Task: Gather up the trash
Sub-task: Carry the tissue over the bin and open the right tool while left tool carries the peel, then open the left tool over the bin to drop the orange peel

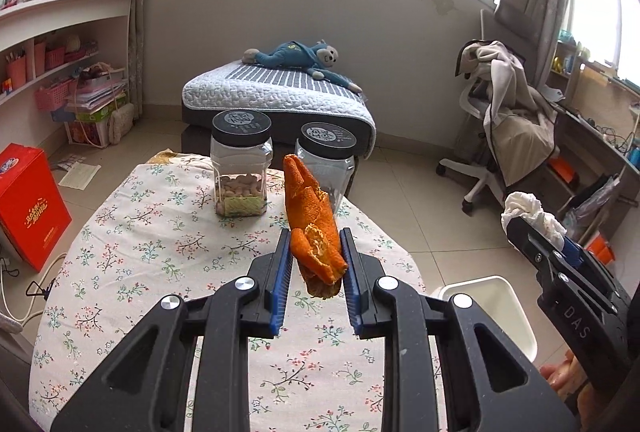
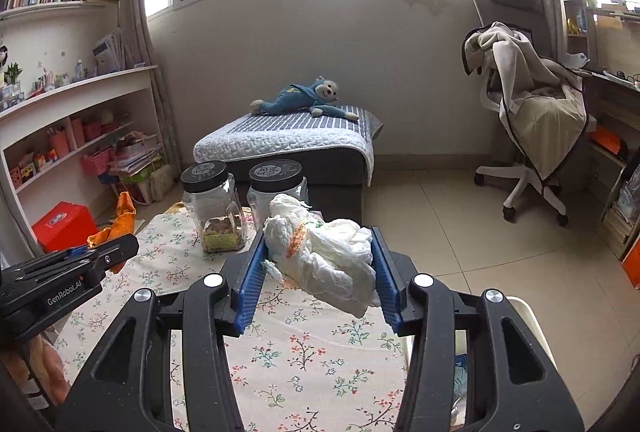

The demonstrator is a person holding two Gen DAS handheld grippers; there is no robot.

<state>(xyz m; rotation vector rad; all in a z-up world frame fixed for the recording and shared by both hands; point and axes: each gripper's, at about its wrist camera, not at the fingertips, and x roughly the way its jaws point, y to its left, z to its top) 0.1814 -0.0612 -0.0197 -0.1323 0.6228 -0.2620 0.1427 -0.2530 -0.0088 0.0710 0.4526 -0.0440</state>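
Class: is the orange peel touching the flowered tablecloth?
Apart. The left wrist view shows the orange peel clamped in the left gripper, lifted clear above the tablecloth.

Orange peel (image 1: pixel 311 220): one long curled strip, bright orange outside with pale pith showing (lower end ragged), standing near upright, pinched between blue pads above the floral tablecloth (image 1: pixel 160 256).
Crumpled tissue (image 2: pixel 324 256): white wad with a faint orange smear, bunched sideways, clamped between blue pads over the same cloth.
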